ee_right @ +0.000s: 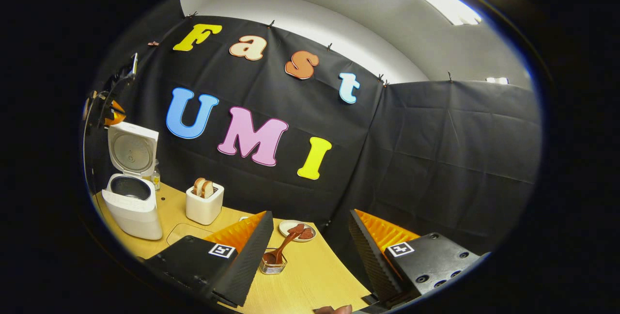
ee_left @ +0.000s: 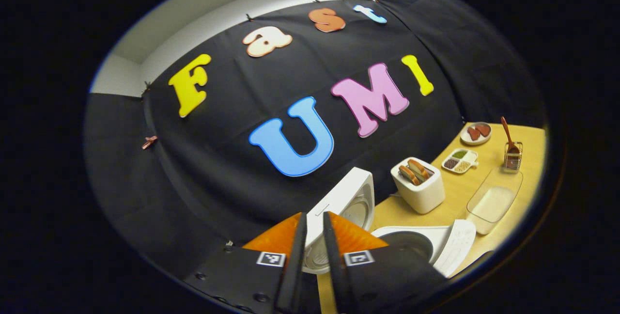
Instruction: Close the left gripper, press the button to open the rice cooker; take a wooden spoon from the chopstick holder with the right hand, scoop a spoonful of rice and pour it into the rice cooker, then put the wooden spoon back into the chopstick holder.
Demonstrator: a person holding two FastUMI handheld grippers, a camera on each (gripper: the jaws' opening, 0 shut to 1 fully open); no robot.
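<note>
While the rice cooker [ee_right: 131, 193] gapes, right hand-held gripper [ee_right: 310, 251] frames wooden spoon [ee_right: 280, 251].

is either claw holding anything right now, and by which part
Nothing is held. The right claw is open, above the table, with the wooden spoon standing in the chopstick holder. The left claw is nearly shut on nothing.
</note>
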